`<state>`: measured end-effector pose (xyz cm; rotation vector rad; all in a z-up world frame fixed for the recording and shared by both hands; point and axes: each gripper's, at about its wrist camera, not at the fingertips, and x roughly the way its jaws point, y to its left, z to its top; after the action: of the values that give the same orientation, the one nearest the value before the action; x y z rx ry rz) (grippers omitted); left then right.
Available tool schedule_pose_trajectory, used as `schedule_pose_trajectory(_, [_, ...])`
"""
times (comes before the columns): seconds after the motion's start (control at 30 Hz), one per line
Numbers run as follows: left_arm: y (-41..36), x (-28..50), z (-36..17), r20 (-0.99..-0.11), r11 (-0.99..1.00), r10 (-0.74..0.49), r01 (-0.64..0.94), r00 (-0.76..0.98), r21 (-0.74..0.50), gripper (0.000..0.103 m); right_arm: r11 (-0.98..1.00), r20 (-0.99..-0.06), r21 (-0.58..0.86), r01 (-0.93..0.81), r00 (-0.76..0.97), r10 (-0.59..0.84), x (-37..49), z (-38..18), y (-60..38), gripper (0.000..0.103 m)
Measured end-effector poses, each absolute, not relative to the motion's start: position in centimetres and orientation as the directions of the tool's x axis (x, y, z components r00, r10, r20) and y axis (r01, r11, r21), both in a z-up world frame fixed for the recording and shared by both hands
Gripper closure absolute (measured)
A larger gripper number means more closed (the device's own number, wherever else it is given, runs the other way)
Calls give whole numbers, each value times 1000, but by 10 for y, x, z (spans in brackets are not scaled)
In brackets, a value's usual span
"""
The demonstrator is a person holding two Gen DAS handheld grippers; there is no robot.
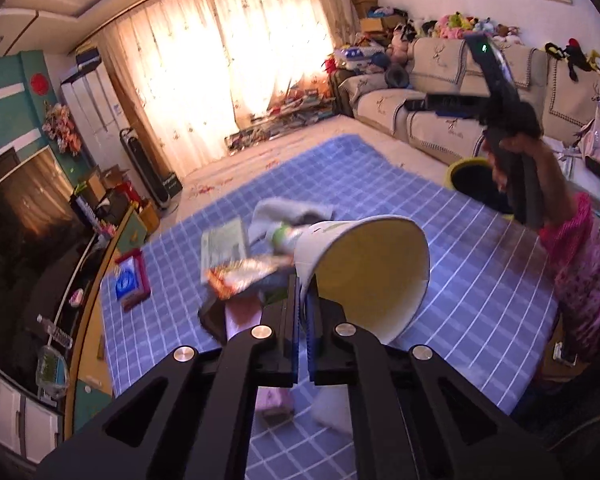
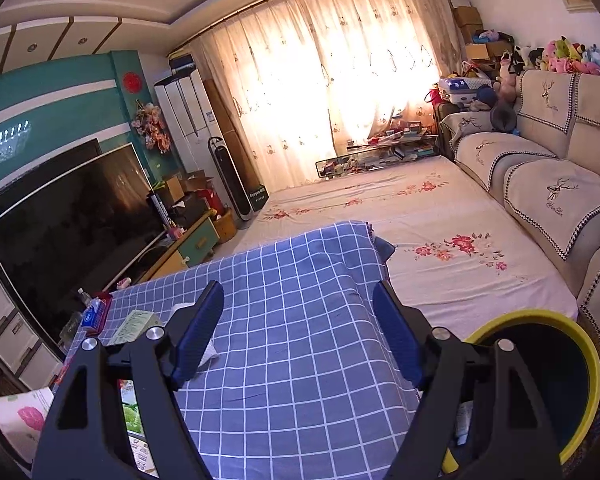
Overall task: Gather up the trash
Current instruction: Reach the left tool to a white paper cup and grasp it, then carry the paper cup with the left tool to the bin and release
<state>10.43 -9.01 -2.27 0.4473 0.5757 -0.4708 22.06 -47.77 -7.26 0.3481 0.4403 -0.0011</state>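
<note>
In the left wrist view my left gripper point(image 1: 302, 294) is shut on the rim of a white paper cup point(image 1: 364, 272) with a yellow inside, held tipped over the blue checked table point(image 1: 460, 280). Behind the cup lie a shiny orange snack wrapper point(image 1: 240, 276), a green and white carton point(image 1: 224, 246) and a grey rag point(image 1: 284, 212). My right gripper point(image 2: 296, 336) stands open over the table with nothing between its fingers. A yellow-rimmed black bin point(image 2: 580, 360) sits just right of it, also seen as the bin point(image 1: 476, 184) beyond the table.
A red-framed tissue box point(image 1: 130, 280) lies at the table's left edge. A person's pink sleeve point(image 1: 580, 272) and the right gripper point(image 1: 420, 103) are at the right. A TV point(image 2: 72, 208) lines the left wall, a sofa point(image 2: 540, 184) the right.
</note>
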Motion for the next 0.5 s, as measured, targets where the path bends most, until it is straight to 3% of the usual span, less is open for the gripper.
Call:
schedule_pose_trajectory(0.2, [-158,125,-1,-616,738,-381,628,689,247,99,930,-342,335,150,939,-29,175,-47,-513,27])
schedule_pose_trajectory(0.5, [-298,175,-8,-727,611,-486,783,485,115,99,868,-353,326,375,900,-256,103,-48,-598,27])
